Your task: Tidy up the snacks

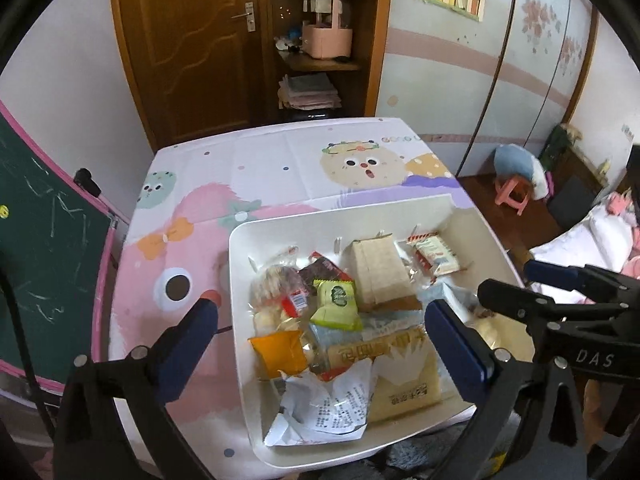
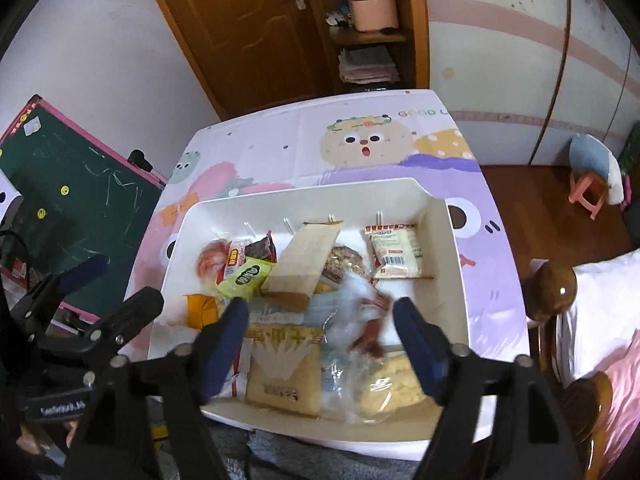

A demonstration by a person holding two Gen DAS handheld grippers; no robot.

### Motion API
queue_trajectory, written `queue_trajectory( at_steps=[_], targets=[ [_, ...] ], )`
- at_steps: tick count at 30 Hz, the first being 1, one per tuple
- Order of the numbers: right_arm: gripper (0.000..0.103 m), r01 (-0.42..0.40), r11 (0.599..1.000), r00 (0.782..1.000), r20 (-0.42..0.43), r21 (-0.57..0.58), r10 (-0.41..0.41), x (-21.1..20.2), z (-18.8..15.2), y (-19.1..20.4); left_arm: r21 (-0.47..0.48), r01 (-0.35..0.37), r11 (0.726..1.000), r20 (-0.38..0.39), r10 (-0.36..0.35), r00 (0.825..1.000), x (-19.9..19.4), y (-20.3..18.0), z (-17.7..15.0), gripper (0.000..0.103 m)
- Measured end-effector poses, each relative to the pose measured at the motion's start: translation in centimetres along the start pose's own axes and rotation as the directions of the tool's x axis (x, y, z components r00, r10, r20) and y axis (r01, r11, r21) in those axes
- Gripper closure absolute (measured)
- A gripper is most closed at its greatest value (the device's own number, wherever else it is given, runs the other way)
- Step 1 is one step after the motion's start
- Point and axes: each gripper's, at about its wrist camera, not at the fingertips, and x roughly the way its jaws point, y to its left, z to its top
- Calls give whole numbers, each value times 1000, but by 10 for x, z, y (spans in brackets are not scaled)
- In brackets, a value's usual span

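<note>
Both sets of fingers stood wide apart and empty: left gripper (image 1: 320, 332), right gripper (image 2: 322, 344) over the white tray (image 2: 448, 248) on the bench. Its snack packets (image 2: 394, 252) looked light, crinkly, slippery; pinching a sealed edge seemed best.

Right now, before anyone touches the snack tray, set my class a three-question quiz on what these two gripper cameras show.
1. True or false: the white tray stands on a cartoon-print tablecloth.
2. Which packet lies nearest the tray's far right corner? A. the green packet B. the red-and-white packet C. the orange packet
3. Fill in: the jaws of both the left gripper and the right gripper stand ____, gripping nothing.

Key: 1 true; 2 B; 3 open.
</note>
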Motion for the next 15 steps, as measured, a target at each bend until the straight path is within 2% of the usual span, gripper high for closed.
queue_trajectory(
  at_steps=[11,15],
  targets=[
    [25,17,1000,999,51,12,-18,-9,-3,4,-40,-15,999,-3,14,1000,-5,1,-4,0],
    [25,25,1000,997,68,16,-26,-13,-4,4,-59,-44,997,-32,42,999,-5,3,-3,0]
  ],
)
